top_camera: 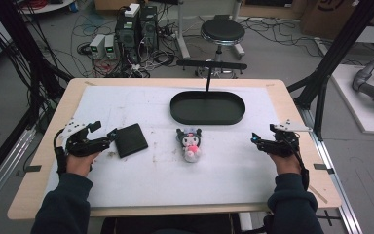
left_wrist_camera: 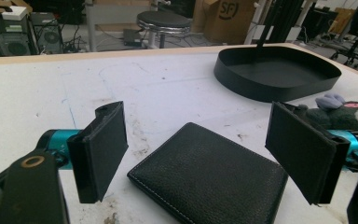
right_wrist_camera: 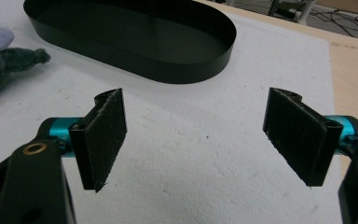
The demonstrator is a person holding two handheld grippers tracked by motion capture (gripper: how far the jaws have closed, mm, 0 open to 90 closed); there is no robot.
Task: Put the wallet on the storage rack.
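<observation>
Black leather wallet (left_wrist_camera: 209,175) lies flat on the white surface (top_camera: 141,105), at about 9 o'clock from the plush doll (top_camera: 191,144). I have my left gripper (top_camera: 111,134) just beside the wallet's left edge, jaws spread wide and empty, the wallet low between them in the left gripper view. My right gripper (top_camera: 254,140) hovers at 3 o'clock, wide open, empty. The black oval tray (top_camera: 207,108) sits at 12 o'clock.

On the counter (top_camera: 126,100) we count one black wallet (top_camera: 131,140), one plush toy (top_camera: 190,144) and one black oval tray (top_camera: 207,108), and we hold two tongs, left (top_camera: 111,134) and right (top_camera: 254,139).
</observation>
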